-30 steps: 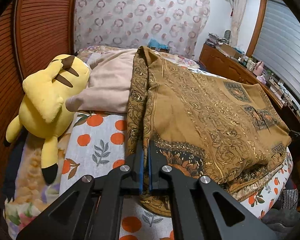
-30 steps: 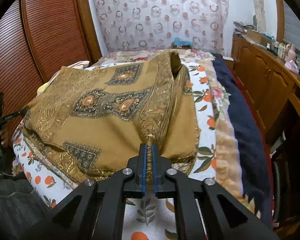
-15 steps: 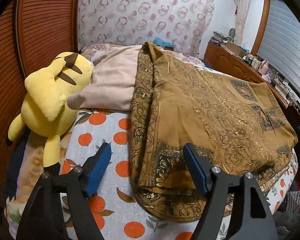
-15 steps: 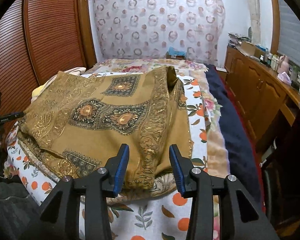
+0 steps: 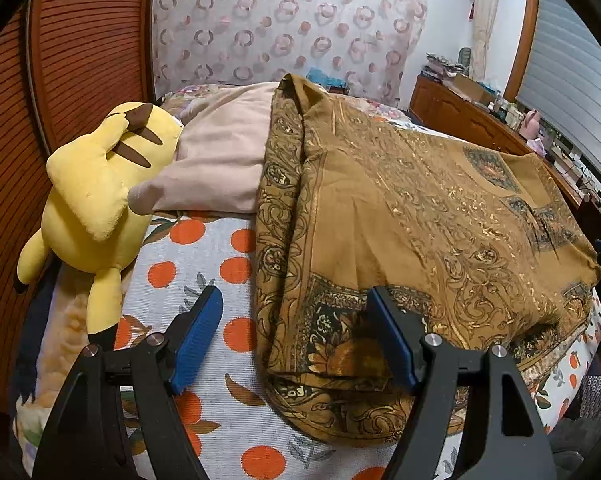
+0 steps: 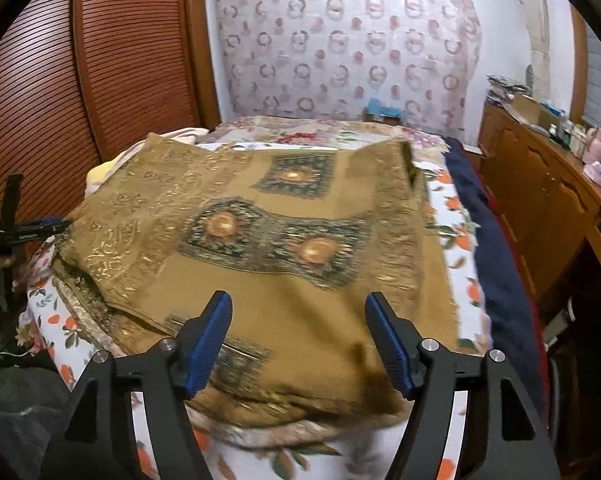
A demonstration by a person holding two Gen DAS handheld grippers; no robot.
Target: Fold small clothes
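With the brown patterned cloth (image 5: 400, 220) lying part-folded beside the yellow plush toy (image 5: 96, 184), left gripper (image 5: 296, 336) gapes wide, empty, right gripper (image 6: 300, 340) w/ jaws opening, holding nothing; more folds prob. left.

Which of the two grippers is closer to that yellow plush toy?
Left. The left gripper is open just right of the plush toy, at the cloth's edge. The right gripper, opening, is across the cloth.
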